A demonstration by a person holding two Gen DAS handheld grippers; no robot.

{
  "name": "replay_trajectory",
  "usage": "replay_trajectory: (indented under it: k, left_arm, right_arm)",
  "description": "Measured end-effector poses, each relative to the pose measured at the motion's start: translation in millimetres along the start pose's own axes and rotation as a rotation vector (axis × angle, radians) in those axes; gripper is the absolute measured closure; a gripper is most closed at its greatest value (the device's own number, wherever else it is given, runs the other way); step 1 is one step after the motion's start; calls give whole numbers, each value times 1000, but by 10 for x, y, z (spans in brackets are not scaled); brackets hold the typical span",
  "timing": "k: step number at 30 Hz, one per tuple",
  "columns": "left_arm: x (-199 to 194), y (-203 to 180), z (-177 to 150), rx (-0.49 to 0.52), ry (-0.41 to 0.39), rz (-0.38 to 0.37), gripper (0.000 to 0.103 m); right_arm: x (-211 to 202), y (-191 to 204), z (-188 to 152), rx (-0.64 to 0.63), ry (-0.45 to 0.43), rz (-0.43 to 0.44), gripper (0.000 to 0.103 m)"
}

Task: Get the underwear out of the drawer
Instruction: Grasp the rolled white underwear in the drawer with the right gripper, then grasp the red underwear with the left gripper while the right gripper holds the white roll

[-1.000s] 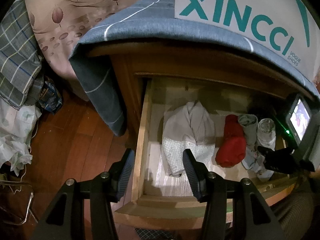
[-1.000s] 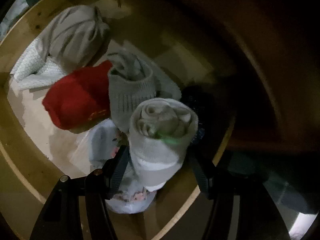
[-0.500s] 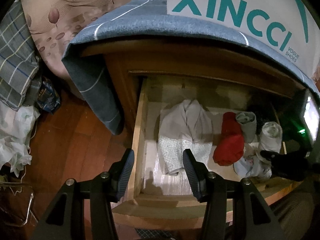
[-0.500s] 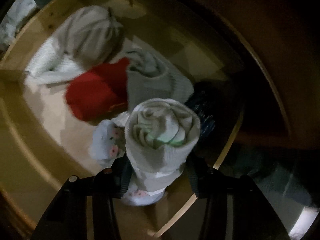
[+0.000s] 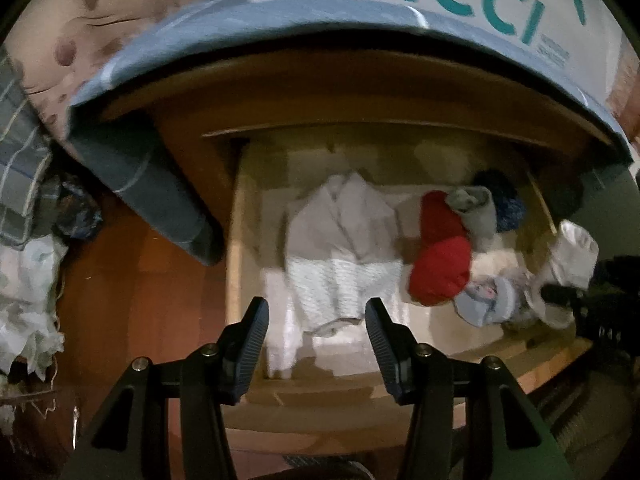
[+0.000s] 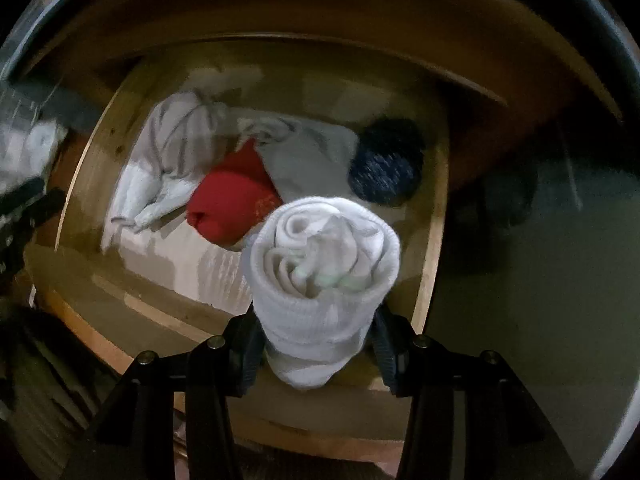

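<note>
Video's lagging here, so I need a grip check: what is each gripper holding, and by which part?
The right gripper holds the white rolled garment, pinched across its lower end, with the roll's open end facing away. The left gripper holds nothing.

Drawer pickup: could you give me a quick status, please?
Right gripper shut on white roll, clear above drawer. Left gripper open, empty. Nothing blocking.

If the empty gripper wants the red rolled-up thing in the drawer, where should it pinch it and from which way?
Probably from straight above, across the fat rounded end of the red roll. That end bulges up clear of the drawer floor, with bare space on the side toward the grey folded cloth. The far end is tucked under a grey roll, so pinching there would likely drag that along. The left gripper is open and free.
</note>
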State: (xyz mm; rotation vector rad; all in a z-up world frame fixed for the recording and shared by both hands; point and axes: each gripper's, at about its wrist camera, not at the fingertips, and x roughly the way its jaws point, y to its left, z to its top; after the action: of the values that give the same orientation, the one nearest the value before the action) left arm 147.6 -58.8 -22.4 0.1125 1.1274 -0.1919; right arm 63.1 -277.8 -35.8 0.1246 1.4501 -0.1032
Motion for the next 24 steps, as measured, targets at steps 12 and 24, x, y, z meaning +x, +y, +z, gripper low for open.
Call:
replay_trajectory:
  k: [12,24]
  left_arm:
    - [365,-484,249,39,121,-165,51]
    - [806,-814,425,59,256,-195,51]
  right_arm:
    - [-79,-114,-25,70,-48,16,59]
    - [-94,-221,-58,102,-55,65,59]
